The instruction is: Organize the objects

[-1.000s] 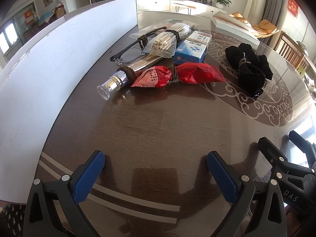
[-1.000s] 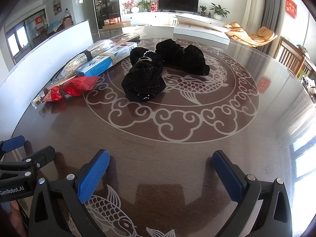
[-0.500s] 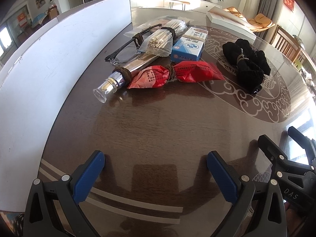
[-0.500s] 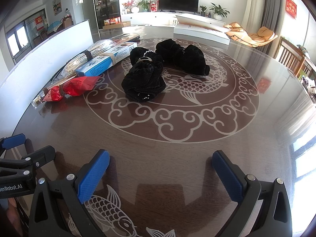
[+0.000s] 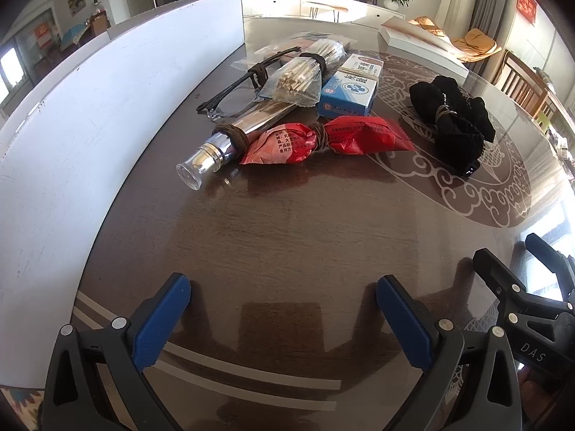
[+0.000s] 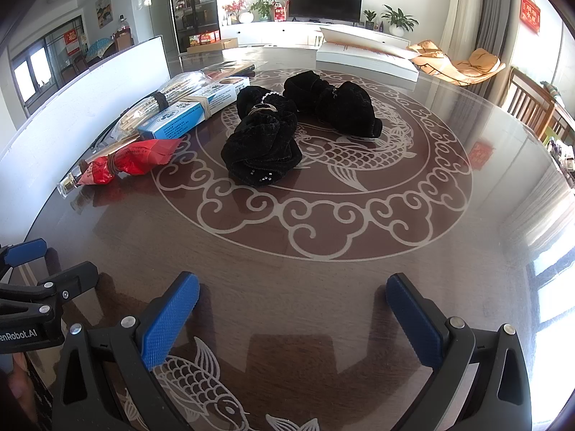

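- Your left claw [image 5: 282, 318] and right claw [image 6: 293, 318]: both spread wide, holding nothing.
- Banded items, red packet [image 5: 325, 140] to black bundles [image 6: 264, 149], lie grouped mid-desk [image 6: 323, 287]; sorting looks unstarted.

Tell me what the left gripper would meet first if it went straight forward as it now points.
Probably the red foil packet, tied at its middle; only bare dark table lies before it. The open left gripper holds nothing; depth is uncertain.

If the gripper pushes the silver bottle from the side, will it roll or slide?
The silver bottle lies on its side and looks round, so it would probably roll. The glossy table may let it slide. The red packet beside it might block it.
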`<act>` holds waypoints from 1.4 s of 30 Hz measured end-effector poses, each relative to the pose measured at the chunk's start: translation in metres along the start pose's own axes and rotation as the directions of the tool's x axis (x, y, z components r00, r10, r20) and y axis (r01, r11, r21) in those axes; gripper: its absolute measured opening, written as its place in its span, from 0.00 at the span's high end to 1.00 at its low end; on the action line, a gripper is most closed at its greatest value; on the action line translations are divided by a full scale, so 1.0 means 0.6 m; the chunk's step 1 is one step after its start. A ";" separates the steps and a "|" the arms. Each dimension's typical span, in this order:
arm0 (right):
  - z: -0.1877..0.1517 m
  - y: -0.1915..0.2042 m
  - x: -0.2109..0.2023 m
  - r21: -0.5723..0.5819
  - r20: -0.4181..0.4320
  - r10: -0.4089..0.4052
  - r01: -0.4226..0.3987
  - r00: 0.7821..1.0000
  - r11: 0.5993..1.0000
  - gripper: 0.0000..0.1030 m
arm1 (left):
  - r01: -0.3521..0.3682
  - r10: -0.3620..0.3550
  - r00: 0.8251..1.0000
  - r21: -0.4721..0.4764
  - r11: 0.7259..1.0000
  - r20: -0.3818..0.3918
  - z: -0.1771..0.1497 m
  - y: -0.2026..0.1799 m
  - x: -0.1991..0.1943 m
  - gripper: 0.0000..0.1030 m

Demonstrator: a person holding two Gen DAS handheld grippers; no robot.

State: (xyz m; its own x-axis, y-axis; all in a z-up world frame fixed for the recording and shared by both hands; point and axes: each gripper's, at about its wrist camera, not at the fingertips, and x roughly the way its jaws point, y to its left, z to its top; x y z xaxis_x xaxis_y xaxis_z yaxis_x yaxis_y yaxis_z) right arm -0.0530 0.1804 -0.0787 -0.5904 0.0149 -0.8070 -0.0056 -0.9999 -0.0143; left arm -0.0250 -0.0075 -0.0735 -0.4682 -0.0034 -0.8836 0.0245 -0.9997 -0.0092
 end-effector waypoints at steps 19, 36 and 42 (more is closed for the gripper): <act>-0.001 0.000 0.001 -0.001 0.001 -0.001 0.001 1.000 1.000 0.00 | -0.031 0.033 0.999 -0.077 0.997 0.026 -0.004 0.002 0.000 0.00; -0.001 0.000 0.002 -0.002 0.002 -0.001 0.001 1.000 1.000 0.00 | 0.131 -0.106 0.989 -0.269 0.954 0.104 -0.009 0.058 -0.019 0.00; 0.013 -0.002 0.007 -0.061 -0.043 0.076 -0.079 0.996 0.995 0.00 | 0.085 -0.051 0.990 -0.262 0.961 0.133 -0.011 0.060 -0.029 0.00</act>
State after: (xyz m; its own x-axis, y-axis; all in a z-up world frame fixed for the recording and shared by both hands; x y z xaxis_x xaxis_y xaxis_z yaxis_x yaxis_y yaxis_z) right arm -0.0618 0.1815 -0.0772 -0.5535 -0.0611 -0.8306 0.0903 -0.9958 0.0130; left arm -0.0103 -0.0430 -0.0615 -0.5824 0.0446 -0.8117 0.2154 -0.9543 -0.2070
